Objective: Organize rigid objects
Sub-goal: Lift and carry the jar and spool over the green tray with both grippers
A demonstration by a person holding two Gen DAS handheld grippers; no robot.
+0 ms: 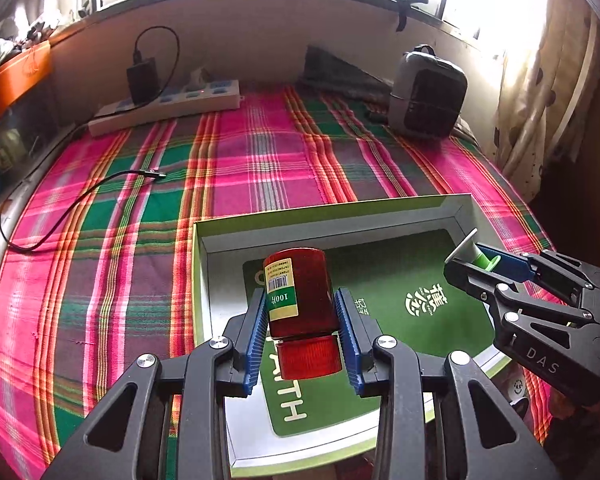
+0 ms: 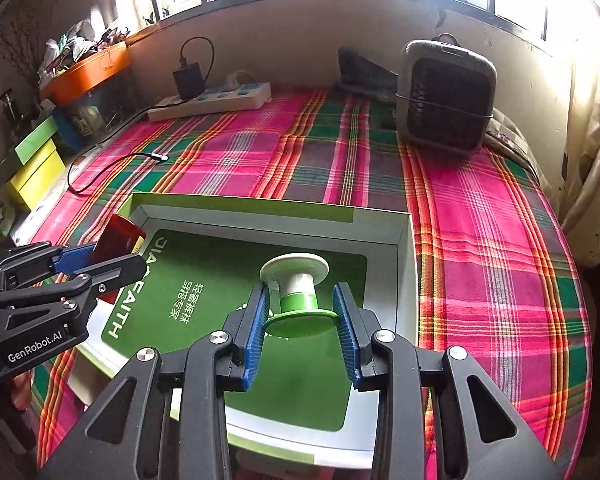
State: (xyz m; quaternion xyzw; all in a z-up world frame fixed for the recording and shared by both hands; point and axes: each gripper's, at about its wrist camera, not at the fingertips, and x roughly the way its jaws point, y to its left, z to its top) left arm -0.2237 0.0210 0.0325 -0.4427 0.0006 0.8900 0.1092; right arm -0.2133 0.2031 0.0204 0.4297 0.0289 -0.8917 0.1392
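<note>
Currently:
Left gripper (image 1: 300, 330): clamped on 1 red bottle (image 1: 298, 294), held above the box (image 1: 332, 222).
Right gripper (image 2: 300, 330): clamped on 1 green-and-white spool (image 2: 298, 294), held above the box's green insert (image 2: 228, 276).

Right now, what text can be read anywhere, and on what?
"100片": red bottle label, upside down.
"DAS": right gripper body.
"GenRobot.AI": left gripper body.
"FAITH", with Chinese characters: green card in the box.
Bottle barcode digits: too small.
</note>
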